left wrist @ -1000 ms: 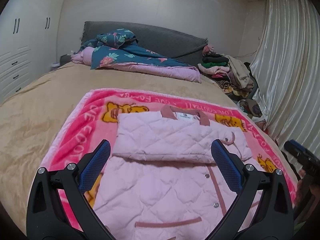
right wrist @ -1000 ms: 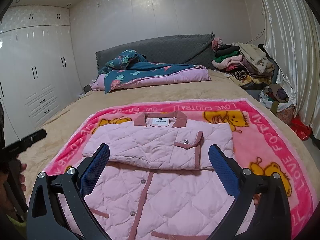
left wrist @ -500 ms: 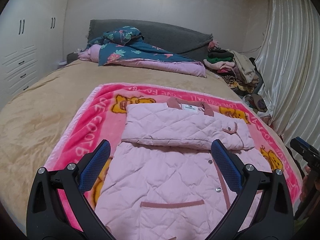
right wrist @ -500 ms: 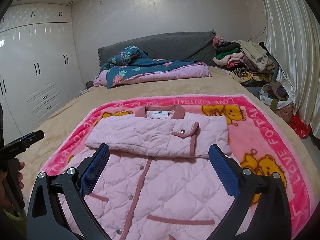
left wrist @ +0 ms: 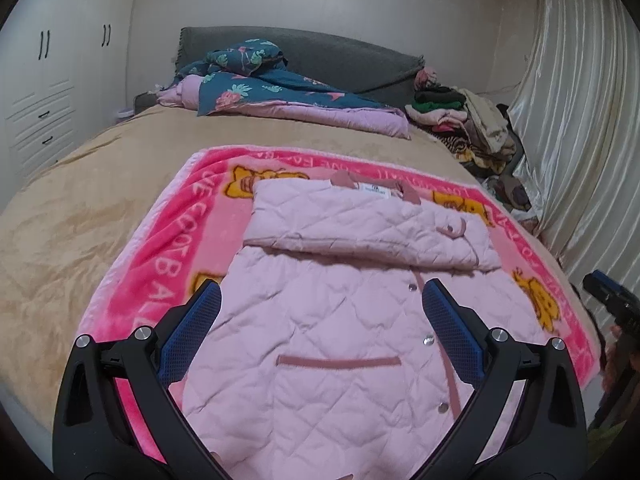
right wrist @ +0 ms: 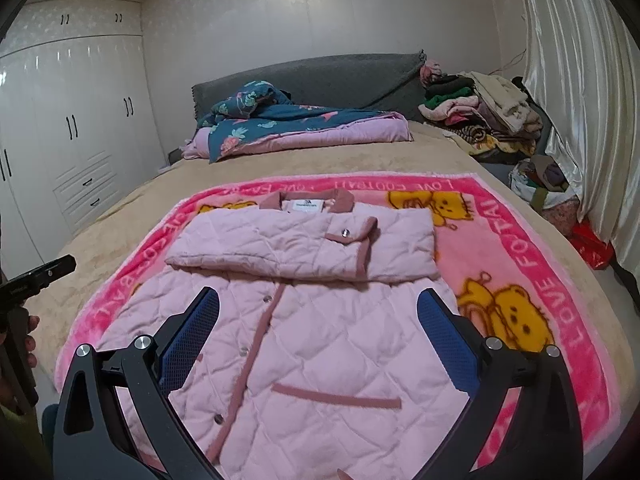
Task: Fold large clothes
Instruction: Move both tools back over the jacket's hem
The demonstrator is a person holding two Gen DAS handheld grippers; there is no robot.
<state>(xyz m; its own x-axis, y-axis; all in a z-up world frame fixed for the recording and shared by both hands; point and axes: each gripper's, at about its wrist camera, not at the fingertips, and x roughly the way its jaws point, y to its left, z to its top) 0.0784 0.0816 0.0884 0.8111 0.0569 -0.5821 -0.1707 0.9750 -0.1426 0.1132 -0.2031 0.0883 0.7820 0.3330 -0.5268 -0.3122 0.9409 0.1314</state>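
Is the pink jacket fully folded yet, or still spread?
Partly folded: the pink jacket's sleeves lie across its chest, but the body below lies spread flat.

Words on the blanket and a tag on the jacket

"LOVE FOOTBALL" is written in pale letters, upside down, along the far edge of the pink blanket [right wrist: 532, 248]. More letters of the same kind are seen down both side edges, but only parts such as "LOVE FO" can be read. A small white tag [right wrist: 306, 205] is sewn inside the jacket [right wrist: 320, 344] collar; its print is too small to be read.
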